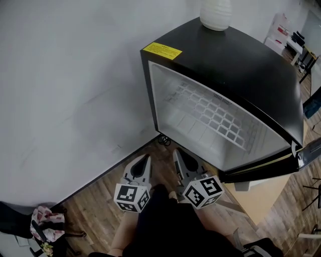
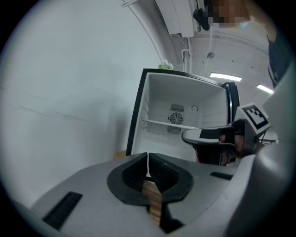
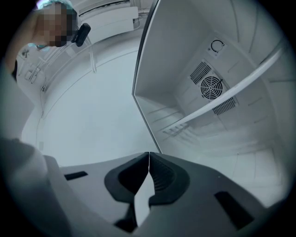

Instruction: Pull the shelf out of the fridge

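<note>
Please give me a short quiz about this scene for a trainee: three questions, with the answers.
1. True or false: the shelf already lies outside the fridge.
2. What stands on top of the fridge? A) a white vase B) a red kettle C) a cardboard box
3. Fill in: the left claw and the right claw are both ____.
Key: 1 false, it is inside; 2 A; 3 shut, holding nothing.
</note>
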A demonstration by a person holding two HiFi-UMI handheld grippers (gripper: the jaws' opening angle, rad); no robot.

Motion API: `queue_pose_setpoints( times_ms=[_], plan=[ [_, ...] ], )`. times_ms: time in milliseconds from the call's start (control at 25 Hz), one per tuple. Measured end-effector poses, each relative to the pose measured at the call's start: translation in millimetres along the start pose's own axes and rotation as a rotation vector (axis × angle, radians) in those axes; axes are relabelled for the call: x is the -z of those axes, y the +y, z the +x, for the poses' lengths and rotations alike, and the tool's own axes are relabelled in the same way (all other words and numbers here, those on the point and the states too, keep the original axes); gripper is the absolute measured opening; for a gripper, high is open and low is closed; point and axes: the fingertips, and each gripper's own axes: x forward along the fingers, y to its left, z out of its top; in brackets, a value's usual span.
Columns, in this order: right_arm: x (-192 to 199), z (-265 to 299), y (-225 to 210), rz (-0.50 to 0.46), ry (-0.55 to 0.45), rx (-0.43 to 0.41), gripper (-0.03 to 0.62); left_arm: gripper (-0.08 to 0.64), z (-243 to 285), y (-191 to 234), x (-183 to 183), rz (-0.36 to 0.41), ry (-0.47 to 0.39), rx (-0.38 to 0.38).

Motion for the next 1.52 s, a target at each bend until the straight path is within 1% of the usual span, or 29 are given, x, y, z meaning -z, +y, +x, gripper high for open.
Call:
queue_pose_setpoints(
  times_ms=[200,320,480,600,680,840,960,1080,1240,1400,1480,1520],
  plan=[
    [-6,-10,-26,-0.017,-0.027,0.094,-0.008,0.009,28,-20,-9,0.042,-0.009,0.107],
    [-11,-14,-41,-0.02,-0.053,0.168,-0.008,0.009,46,-28,-14,0.045,-0.01,0.184],
    [-19,-18,-61,-0.012,-0.082,0.271,-0.008,0.009,72,-38,-20,0.024,0.002,0.292],
    [-26,-19,-74,0.012,-0.113,0.343,-0.008,0.009,91,-46,-26,0.017,0.016,0.375],
    [-30,-20,-81,0.026,-0.133,0.388,-0.008,0.009,102,-52,-29,-0.002,0.028,0.431],
    [-34,-26,-91,0.09,-0.183,0.479,-0.008,0.009,116,-65,-35,-0.058,0.066,0.553],
    [-35,-31,-96,0.14,-0.228,0.531,-0.008,0.009,125,-68,-37,-0.094,0.095,0.603],
    [-36,-36,-102,0.204,-0.285,0.576,-0.008,0.009,131,-68,-42,-0.174,0.122,0.638],
    [-41,-48,-105,0.28,-0.37,0.622,-0.008,0.011,131,-78,-47,-0.329,0.162,0.708],
    [-52,-58,-104,0.367,-0.47,0.631,-0.006,0.011,131,-83,-55,-0.461,0.173,0.755],
    [-55,-64,-105,0.421,-0.515,0.643,-0.005,0.014,134,-82,-55,-0.553,0.183,0.764],
    [-57,-66,-106,0.446,-0.534,0.648,-0.002,0.042,136,-82,-54,-0.607,0.196,0.768]
  ],
)
